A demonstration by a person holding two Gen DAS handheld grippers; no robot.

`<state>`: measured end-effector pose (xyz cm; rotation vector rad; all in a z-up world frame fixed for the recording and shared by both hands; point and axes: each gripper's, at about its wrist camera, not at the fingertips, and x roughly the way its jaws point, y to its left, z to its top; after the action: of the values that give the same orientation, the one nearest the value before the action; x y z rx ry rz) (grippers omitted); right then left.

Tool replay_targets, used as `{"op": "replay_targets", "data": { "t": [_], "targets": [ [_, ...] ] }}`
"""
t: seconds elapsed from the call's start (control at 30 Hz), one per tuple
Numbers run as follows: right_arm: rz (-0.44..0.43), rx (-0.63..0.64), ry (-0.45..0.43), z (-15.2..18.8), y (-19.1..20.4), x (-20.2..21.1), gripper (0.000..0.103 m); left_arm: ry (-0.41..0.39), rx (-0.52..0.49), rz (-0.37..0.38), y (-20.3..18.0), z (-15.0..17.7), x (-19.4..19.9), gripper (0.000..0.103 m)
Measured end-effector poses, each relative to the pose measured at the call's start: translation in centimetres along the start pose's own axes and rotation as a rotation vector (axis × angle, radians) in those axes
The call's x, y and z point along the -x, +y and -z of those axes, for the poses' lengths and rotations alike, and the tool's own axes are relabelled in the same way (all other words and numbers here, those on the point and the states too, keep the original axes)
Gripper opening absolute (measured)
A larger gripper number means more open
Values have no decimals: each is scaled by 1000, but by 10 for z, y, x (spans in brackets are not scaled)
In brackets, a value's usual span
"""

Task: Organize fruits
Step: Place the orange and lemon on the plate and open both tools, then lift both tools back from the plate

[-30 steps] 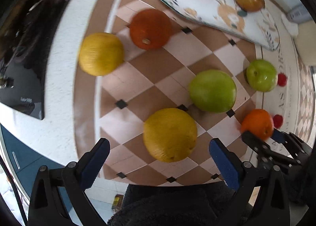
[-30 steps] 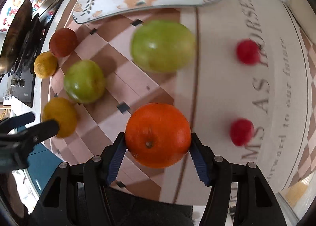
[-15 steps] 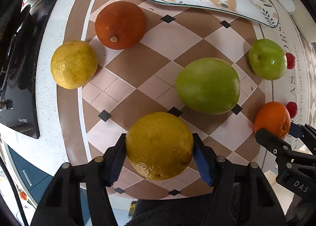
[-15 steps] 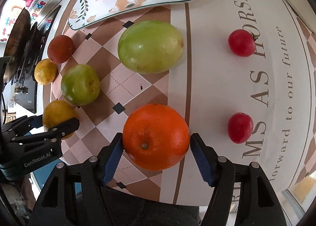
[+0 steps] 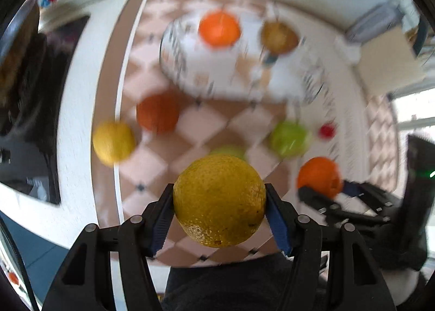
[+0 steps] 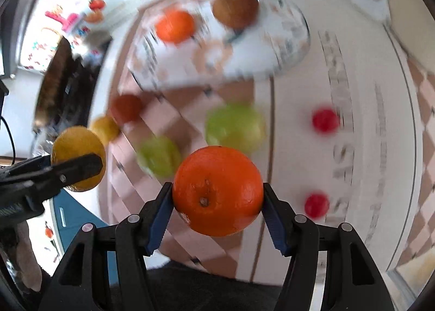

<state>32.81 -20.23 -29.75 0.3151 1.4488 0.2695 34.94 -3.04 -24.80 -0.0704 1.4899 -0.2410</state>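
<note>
My left gripper (image 5: pixel 219 205) is shut on a yellow citrus fruit (image 5: pixel 219 199) and holds it above the checkered mat (image 5: pixel 190 118). My right gripper (image 6: pixel 217 196) is shut on an orange (image 6: pixel 217 191), also lifted; it shows in the left wrist view (image 5: pixel 319 176). A patterned plate (image 5: pixel 217 66) at the back holds an orange (image 5: pixel 219 28) and a brown fruit (image 5: pixel 278 37). On the mat lie a dark orange (image 5: pixel 157 112), a yellow fruit (image 5: pixel 113 141), two green fruits (image 6: pixel 235 127) (image 6: pixel 159 156) and two small red fruits (image 6: pixel 325 120) (image 6: pixel 316 205).
A black stovetop (image 5: pixel 24 109) lies to the left on the white counter (image 5: pixel 78 109). The counter's front edge drops to blue cabinets (image 5: pixel 24 251). A pale box (image 5: pixel 386 66) stands at the back right. The views are motion-blurred.
Both grippers have lifted their fruits off the mat and pulled back, so the plate and the other fruits now look farther away. The left gripper closed on the yellow fruit earlier.
</note>
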Motion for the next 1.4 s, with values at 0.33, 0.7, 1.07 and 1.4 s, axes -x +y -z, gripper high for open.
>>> {"op": "replay_targets", "data": {
  "t": [0.33,0.7,1.07,1.4],
  "targets": [
    [-14,-24,-37,-110,5,-32,65,20,86,-54,35,-128,-29,61],
    [25,-6,28,-151,5,-92,65,154,166,-55,57,-161,-89,61],
    [44,24,57,-154,10,-89,85,172,151,-58,48,-171,-100,72],
    [111,14,40,-141,-3,-57,93,109,128,-89,45,-154,-75,87]
  ]
}}
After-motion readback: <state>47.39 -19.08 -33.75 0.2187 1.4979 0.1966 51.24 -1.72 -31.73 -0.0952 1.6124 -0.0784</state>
